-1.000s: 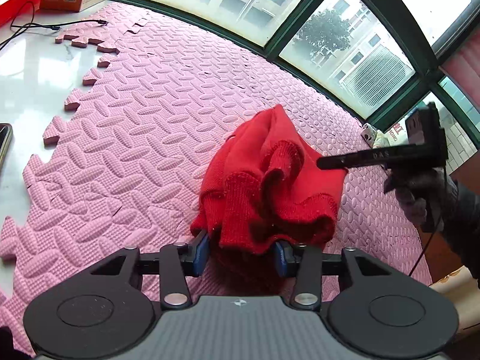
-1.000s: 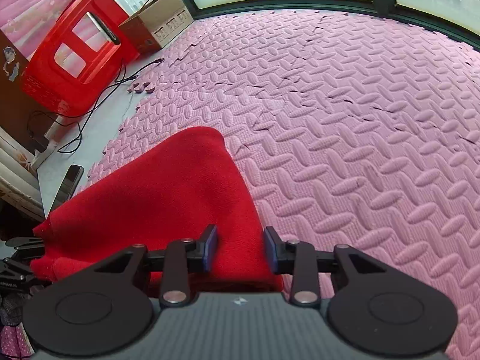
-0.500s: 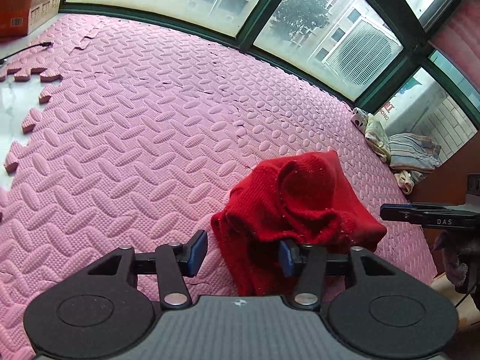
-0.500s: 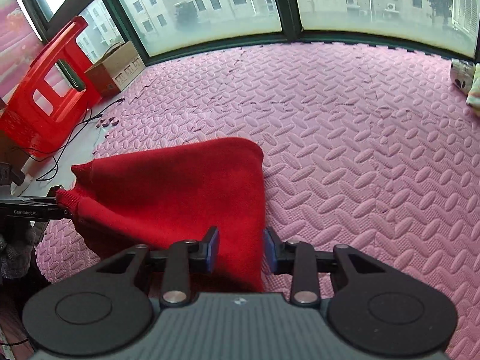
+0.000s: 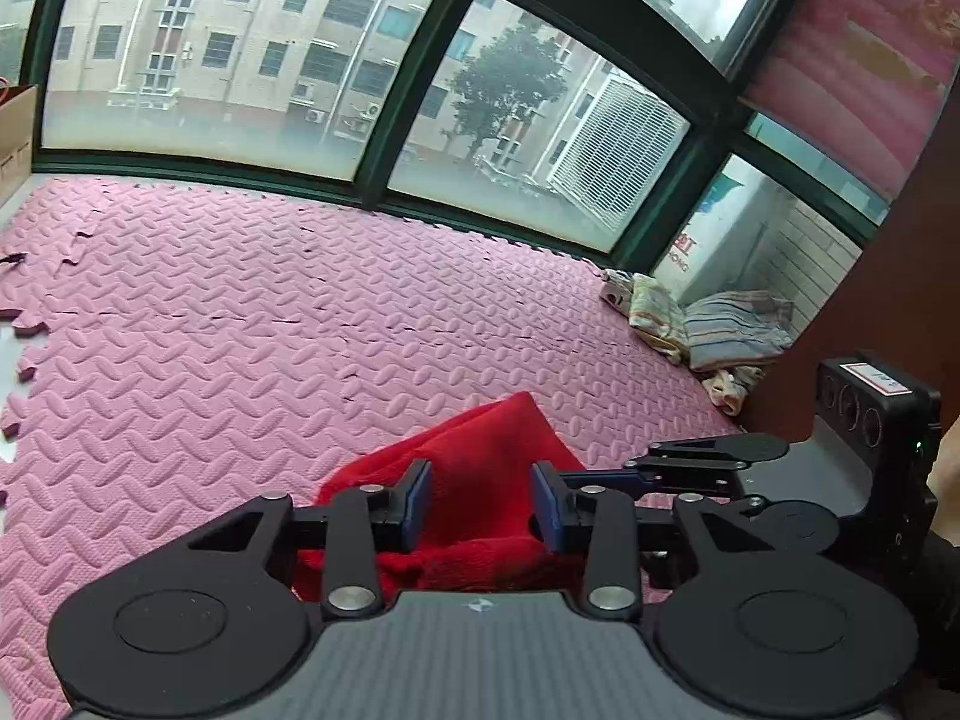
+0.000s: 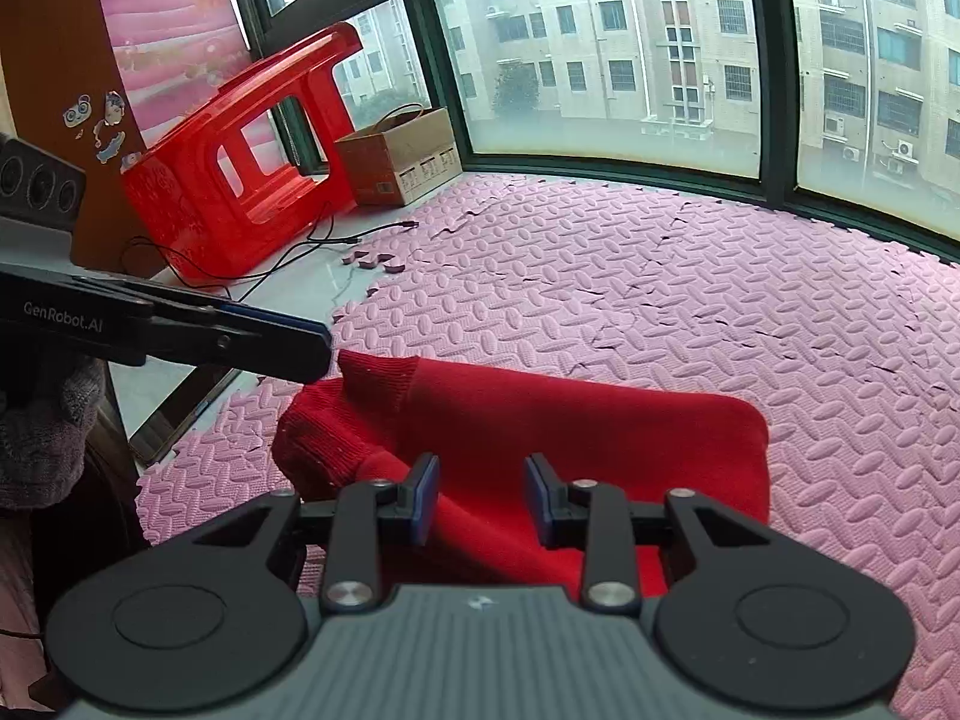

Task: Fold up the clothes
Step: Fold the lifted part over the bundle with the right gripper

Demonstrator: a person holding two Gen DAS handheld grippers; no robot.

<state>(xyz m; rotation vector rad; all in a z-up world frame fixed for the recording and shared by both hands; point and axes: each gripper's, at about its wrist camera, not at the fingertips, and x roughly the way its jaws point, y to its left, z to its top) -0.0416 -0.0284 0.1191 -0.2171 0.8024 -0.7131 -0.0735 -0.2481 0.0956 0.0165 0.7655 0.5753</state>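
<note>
A red knitted garment [image 6: 540, 420] lies folded on the pink foam mat [image 6: 690, 276]. It also shows in the left wrist view [image 5: 480, 480]. My left gripper [image 5: 480, 504] is open, its fingers standing to either side of the garment's near end. My right gripper [image 6: 480, 507] is open above the garment's near edge. In the right wrist view the left gripper's fingers [image 6: 258, 342] reach in from the left and end next to the ribbed cuff. The right gripper's body [image 5: 840, 480] shows at the right of the left wrist view.
A pile of striped and patterned clothes [image 5: 696, 324] lies at the mat's far right corner. A red plastic stool [image 6: 240, 162], a cardboard box [image 6: 402, 156] and a black cable [image 6: 312, 246] stand on the white floor at the left. Windows run along the back.
Both grippers have pulled back and tilted up, and the garment now lies flatter on the mat. The left gripper, closed around the bunched garment a second ago, now stands open.
</note>
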